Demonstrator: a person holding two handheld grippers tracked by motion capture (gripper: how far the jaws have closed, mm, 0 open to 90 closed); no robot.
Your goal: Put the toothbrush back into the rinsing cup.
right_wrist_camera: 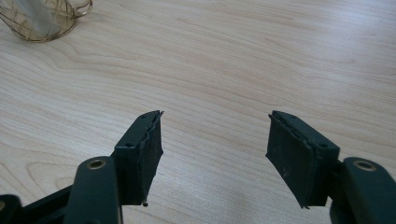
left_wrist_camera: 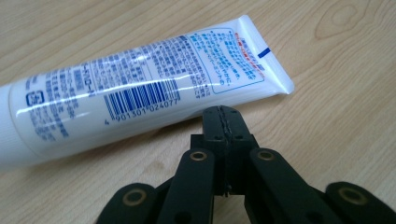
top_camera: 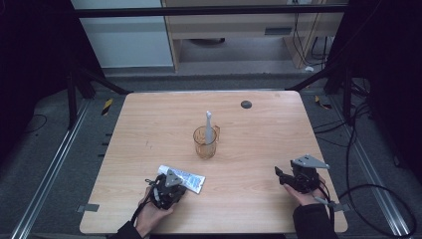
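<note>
A white toothpaste tube (top_camera: 183, 178) with blue print lies flat on the wooden table (top_camera: 149, 124) near its front left. In the left gripper view the tube (left_wrist_camera: 140, 93) stretches across just beyond my left gripper (left_wrist_camera: 224, 114), whose jaws are pressed together with nothing between them. The same gripper (top_camera: 171, 189) sits at the tube's near side in the high view. My right gripper (right_wrist_camera: 215, 135) hovers over bare wood with its jaws wide apart; in the high view the right gripper (top_camera: 281, 174) is at the front right. A clear amber cup (top_camera: 205, 142) holds an upright pale toothbrush-like stick (top_camera: 209, 127) at the table's middle.
A small dark round spot (top_camera: 246, 104) marks the table's far side. The cup's base (right_wrist_camera: 42, 18) shows at the top left of the right gripper view. Cables (top_camera: 368, 149) trail over the floor at the right, and black frame bars stand behind the table.
</note>
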